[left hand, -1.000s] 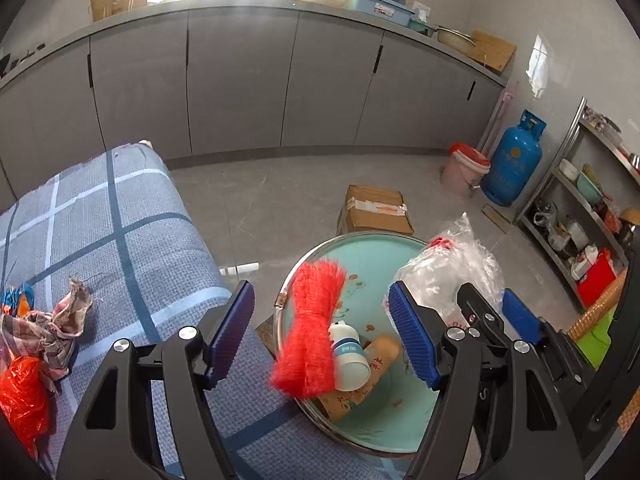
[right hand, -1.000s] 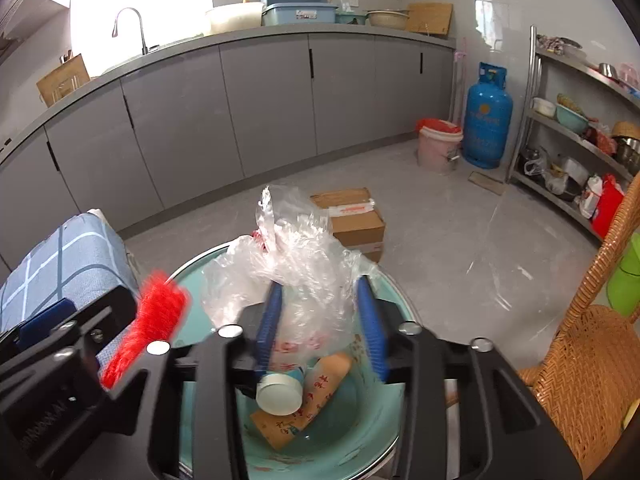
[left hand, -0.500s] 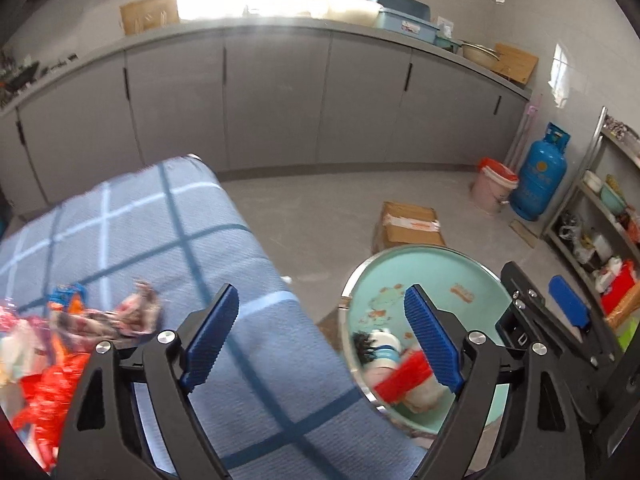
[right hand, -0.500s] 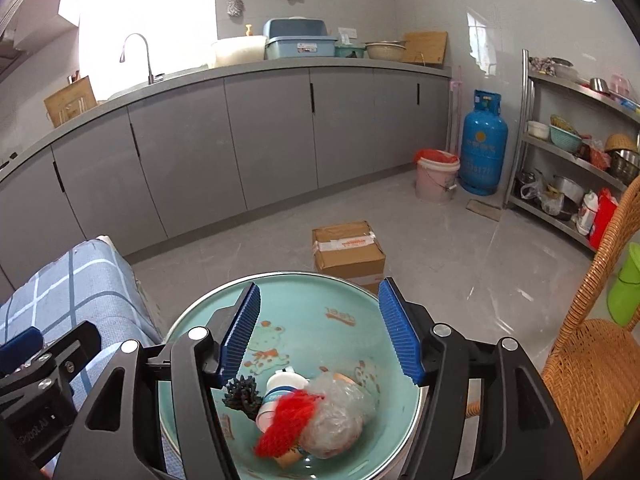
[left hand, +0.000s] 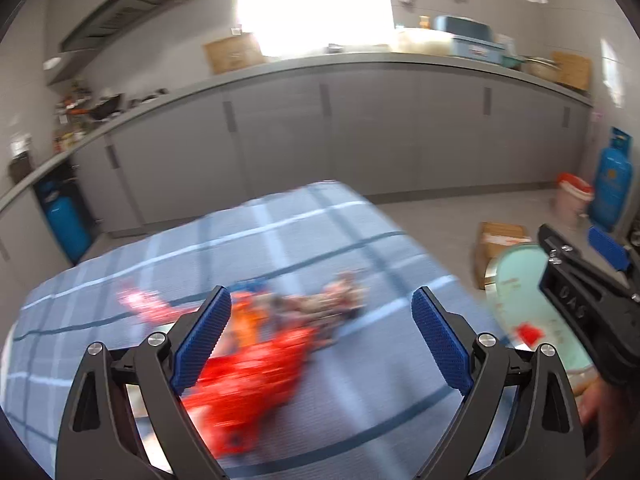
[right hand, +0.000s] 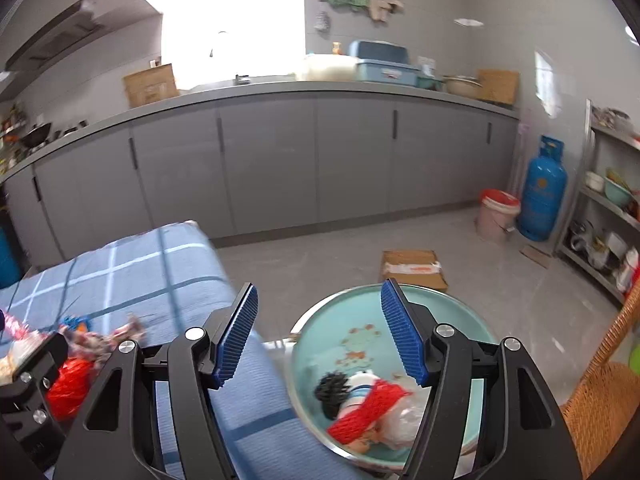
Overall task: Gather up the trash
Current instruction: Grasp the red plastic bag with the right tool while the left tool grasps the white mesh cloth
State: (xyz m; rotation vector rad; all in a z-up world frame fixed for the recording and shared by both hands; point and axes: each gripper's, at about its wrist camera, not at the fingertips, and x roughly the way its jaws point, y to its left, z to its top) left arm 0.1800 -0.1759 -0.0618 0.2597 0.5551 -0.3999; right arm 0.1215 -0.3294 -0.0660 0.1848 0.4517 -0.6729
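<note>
Much blurred trash [left hand: 264,356] between left tongs [left hand: 320,344]

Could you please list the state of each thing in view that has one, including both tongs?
Left tongs: open, empty, above the pile.
Right tongs: open, empty.
Teal basin: holds dropped trash.
Red mesh: lying in the basin.
Trash pile: uncollected on the blue cloth.
Cardboard box: closed, taped.
</note>
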